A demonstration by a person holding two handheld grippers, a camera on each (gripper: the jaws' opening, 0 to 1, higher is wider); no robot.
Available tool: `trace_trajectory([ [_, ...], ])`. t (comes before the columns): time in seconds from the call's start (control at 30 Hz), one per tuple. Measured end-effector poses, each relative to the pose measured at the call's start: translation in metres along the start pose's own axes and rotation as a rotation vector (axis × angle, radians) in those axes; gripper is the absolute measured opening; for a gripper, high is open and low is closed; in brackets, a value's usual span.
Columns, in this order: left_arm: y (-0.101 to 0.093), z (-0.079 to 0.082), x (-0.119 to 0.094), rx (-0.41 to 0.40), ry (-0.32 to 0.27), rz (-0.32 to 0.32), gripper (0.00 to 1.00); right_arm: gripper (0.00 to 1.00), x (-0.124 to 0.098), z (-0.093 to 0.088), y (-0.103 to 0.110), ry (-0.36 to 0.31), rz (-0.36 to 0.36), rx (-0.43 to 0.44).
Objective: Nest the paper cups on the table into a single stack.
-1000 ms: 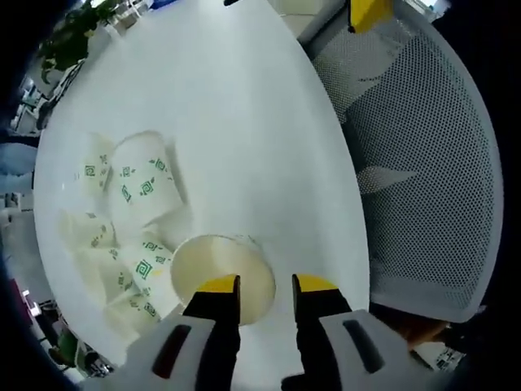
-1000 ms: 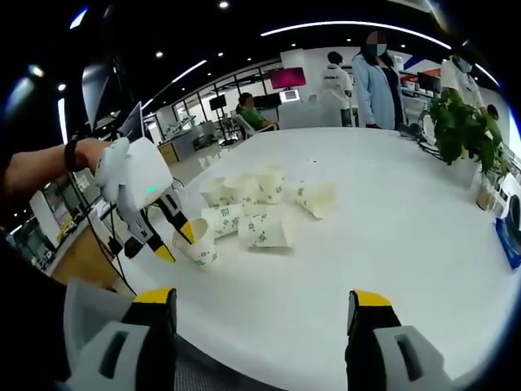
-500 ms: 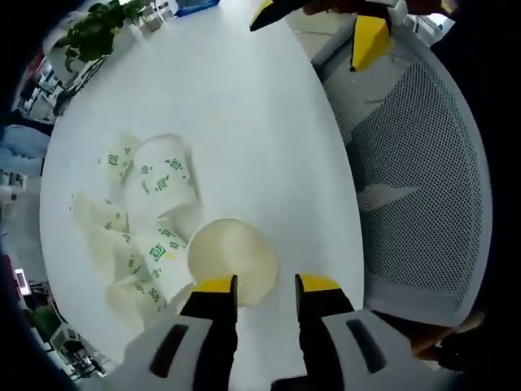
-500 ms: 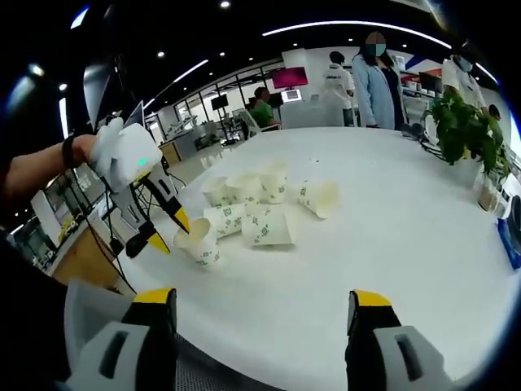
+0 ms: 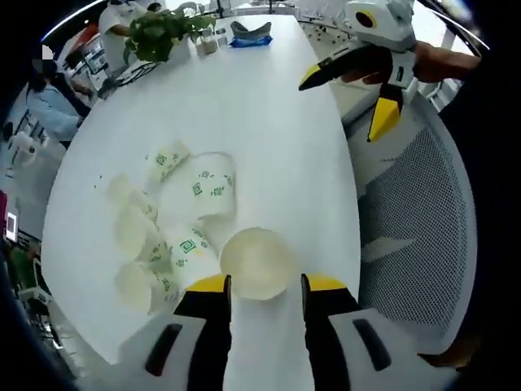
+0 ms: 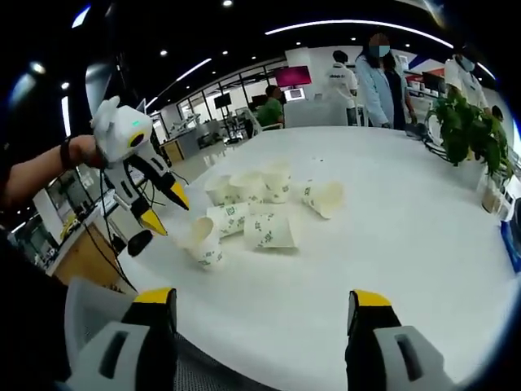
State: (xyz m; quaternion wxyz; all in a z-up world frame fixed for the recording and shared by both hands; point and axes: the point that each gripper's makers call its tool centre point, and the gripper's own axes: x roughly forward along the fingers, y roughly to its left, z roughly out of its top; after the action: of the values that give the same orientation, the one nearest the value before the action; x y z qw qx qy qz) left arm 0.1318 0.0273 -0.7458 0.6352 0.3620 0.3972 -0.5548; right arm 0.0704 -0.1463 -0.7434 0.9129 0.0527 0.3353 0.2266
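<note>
White paper cups (image 6: 260, 208) lying mid-table (image 6: 407, 244). Left gripper (image 6: 155, 208) tilted above nearest cup (image 5: 254, 262), jaws apart, empty. Right gripper (image 6: 264, 314) wide apart, empty. Plant (image 6: 468, 130) at two o'clock.

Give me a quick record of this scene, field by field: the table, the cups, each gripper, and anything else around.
table: white table
cups: paper cups loose in a cluster, several on their sides, none nested
nearest cup: upright cup just ahead of the left gripper
left gripper: open, above the table beside that cup, not holding it
right gripper: open, empty
other: potted plant; mesh chair
</note>
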Motion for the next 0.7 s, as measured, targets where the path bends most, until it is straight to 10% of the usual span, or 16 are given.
trace_trajectory([
  [0.7,-0.010,-0.026,-0.017,-0.386,-0.286,0.109,0.47,0.87,0.014,0.002,0.005,0.037,0.045,-0.057],
])
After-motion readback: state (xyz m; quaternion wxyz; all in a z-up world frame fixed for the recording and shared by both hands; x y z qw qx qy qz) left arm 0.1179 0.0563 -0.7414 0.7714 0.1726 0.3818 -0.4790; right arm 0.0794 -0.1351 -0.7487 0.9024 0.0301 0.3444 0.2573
